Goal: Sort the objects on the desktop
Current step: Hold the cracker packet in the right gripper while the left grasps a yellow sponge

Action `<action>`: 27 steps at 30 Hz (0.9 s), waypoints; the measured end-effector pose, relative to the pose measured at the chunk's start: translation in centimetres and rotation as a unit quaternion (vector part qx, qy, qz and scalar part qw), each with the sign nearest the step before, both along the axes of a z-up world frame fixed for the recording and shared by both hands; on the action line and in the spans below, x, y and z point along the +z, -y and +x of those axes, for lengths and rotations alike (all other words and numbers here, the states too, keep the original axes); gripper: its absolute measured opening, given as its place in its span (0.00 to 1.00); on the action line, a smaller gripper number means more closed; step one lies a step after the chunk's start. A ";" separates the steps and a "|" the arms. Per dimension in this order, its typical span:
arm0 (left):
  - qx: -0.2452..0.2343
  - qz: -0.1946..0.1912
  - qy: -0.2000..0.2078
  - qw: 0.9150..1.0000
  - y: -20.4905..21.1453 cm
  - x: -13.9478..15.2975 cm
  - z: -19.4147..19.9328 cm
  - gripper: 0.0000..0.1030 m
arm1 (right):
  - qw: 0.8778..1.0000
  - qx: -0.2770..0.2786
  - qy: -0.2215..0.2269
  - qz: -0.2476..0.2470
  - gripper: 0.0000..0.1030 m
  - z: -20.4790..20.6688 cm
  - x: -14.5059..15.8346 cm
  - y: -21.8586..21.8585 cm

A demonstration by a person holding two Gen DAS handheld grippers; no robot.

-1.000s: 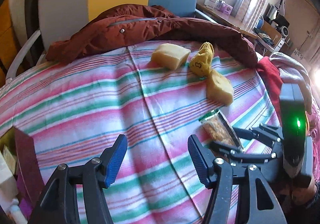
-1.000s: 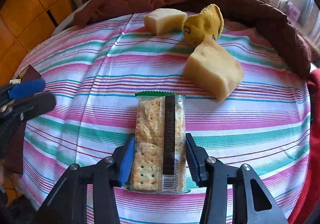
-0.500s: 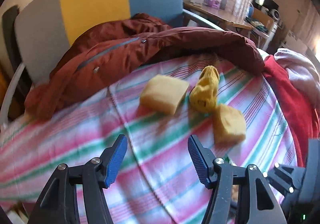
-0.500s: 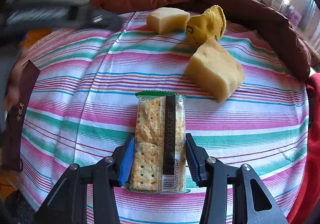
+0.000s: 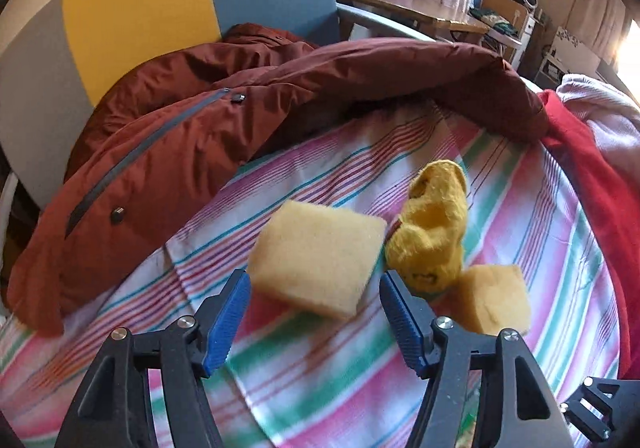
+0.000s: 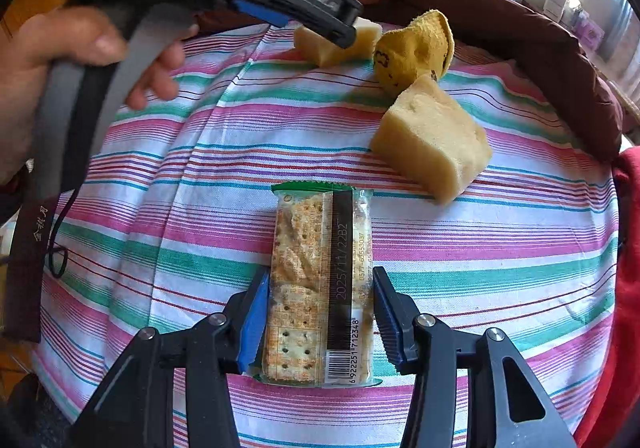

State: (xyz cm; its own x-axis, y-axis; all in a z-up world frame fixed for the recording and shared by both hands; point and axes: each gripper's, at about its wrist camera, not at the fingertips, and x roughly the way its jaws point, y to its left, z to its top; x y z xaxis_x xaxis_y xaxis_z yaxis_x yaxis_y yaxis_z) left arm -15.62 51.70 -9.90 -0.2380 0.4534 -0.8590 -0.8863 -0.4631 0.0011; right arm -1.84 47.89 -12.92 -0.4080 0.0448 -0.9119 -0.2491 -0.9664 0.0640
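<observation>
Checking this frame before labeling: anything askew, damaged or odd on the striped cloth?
Nothing spilled or damaged. Oddities: a dark red jacket is draped over the striped cloth's far edge, and the yellow sock lies crumpled between the two sponges. The cracker pack looks intact in the right claw.

- Your cloth (image 6: 500,248) is white with pink, green, teal and red stripes.
- Your two sponges (image 5: 316,256) (image 6: 432,139) are pale yellow.
- The sock (image 5: 432,232) is bright yellow with dark marks.
- The cracker pack (image 6: 320,288) is clear with a green edge and black strip.
- The jacket (image 5: 200,119) is rust brown.
- Your gripper pads (image 6: 252,324) are blue.
</observation>
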 end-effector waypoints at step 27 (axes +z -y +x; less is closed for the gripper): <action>0.065 0.040 0.016 0.997 5.6 0.1 -1.4 0.52 | 1.000 0.002 -0.002 0.004 0.52 0.7 1.0 0.0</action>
